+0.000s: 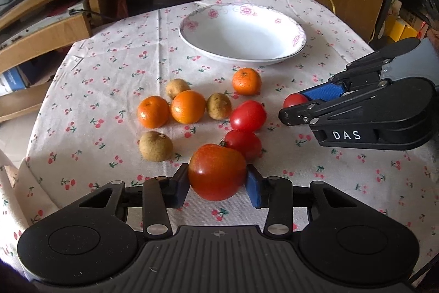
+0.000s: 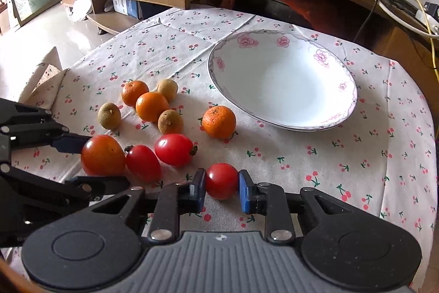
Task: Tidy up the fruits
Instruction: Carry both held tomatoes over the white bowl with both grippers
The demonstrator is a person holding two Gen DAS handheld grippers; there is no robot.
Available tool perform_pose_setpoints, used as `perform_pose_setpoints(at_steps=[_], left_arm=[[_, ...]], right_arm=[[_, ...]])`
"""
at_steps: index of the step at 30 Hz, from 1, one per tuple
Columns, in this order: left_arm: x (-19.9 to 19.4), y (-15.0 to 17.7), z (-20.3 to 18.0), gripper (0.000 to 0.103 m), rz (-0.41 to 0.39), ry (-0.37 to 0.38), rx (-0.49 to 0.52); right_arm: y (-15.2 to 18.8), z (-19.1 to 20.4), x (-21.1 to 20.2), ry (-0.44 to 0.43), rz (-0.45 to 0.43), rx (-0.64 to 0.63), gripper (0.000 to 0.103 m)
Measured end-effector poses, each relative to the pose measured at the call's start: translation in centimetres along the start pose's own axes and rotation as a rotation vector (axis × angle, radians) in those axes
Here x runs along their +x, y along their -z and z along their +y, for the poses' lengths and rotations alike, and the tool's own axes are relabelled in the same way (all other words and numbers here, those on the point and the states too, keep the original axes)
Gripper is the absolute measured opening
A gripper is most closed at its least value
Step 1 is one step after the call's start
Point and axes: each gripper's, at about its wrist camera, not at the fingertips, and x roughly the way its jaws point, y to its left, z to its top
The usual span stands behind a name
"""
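A white ceramic plate (image 1: 242, 36), shallow and round with pink flowers along its rim, sits empty on a round table under a cherry-print cloth (image 1: 109, 67), and all the fruit lies on the near side of it. The left gripper (image 1: 218, 177) is clamped on a large orange-red tomato (image 1: 217, 171), glossy and slightly lumpy, its blue pads pressed to both sides. The right gripper (image 2: 221, 181) is closed around a small smooth red tomato (image 2: 221, 180), nearer the plate. Between them lie two more red tomatoes (image 1: 248, 116), oval and shiny. Left of those, three dimpled oranges (image 1: 188, 106) and three dull brown, rough-skinned round fruits (image 1: 155, 146) cluster together. In the left wrist view the small tomato is mostly hidden by the right gripper's fingers. The shelf behind the plate is cluttered and hard to make out.
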Motion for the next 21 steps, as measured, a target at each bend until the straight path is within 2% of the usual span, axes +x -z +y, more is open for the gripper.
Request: perform_pose_setpoints(at_steps=[10, 16, 21], left_arm=[[-1.1, -2.3, -0.1, 0.051, -0.059, 0.017, -0.035], [-0.8, -5.7, -0.2, 0.051, -0.116, 0.023, -0.045], [0.8, -8.4, -0.4, 0.051, -0.13, 0.04, -0.039]], right_arm=[[-1.4, -1.2, -2.5, 0.005, -0.084, 0.05, 0.027], [-3.3, -2.7, -2.6, 0.044, -0.128, 0.087, 0.027], [-4.6, -4.5, -1.8, 0.073, -0.135, 0.121, 0.027]])
